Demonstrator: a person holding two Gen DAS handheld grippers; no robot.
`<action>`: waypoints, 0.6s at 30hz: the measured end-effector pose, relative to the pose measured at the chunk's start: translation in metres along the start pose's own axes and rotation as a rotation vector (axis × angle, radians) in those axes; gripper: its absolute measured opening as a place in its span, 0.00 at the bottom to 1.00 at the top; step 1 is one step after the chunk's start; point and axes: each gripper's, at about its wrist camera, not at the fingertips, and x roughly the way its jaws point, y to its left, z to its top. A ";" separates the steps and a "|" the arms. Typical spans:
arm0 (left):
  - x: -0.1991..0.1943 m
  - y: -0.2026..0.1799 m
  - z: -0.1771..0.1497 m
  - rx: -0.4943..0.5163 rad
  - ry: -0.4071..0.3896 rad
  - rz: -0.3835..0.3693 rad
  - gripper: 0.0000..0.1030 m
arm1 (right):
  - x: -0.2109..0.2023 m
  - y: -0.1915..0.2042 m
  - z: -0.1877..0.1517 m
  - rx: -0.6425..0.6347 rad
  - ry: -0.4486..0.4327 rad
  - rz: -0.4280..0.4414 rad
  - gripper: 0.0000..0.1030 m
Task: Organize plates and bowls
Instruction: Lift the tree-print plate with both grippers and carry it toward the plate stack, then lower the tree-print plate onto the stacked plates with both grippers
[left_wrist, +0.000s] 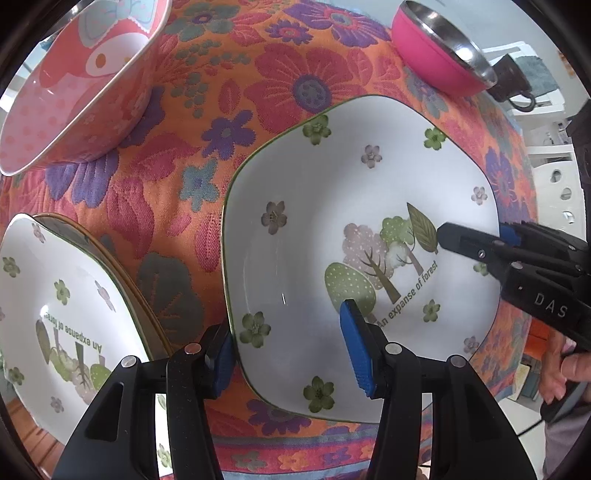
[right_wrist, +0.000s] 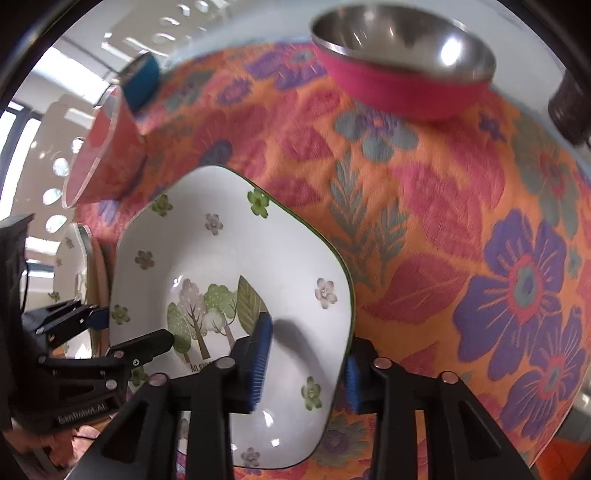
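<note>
- Straddling opposite rims of a white square forest-print plate (left_wrist: 332, 229), the two grippers are pointing steeply down.
- The left gripper (left_wrist: 291, 354) is keeping its fingers partly open, one pad outside the near-left rim, one inside; whether they are pressing, I cannot tell.
- The right gripper (right_wrist: 306, 362) is bracketing the other rim likewise, grip unclear.
- The plate is lying on the floral-clothed worktop (left_wrist: 192, 122), beside a matching plate stack (left_wrist: 55, 317), a pink cartoon bowl (left_wrist: 77, 81) and a pink steel-lined bowl (right_wrist: 402, 70).
</note>
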 end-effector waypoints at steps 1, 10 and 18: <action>-0.004 0.003 -0.001 0.006 -0.005 -0.001 0.47 | -0.004 0.001 -0.001 -0.015 -0.008 0.004 0.32; -0.048 0.033 -0.017 -0.019 -0.062 -0.011 0.47 | -0.043 0.012 0.000 -0.019 -0.052 0.084 0.32; -0.100 0.096 -0.038 -0.130 -0.145 -0.069 0.47 | -0.058 0.066 0.009 -0.061 -0.067 0.171 0.33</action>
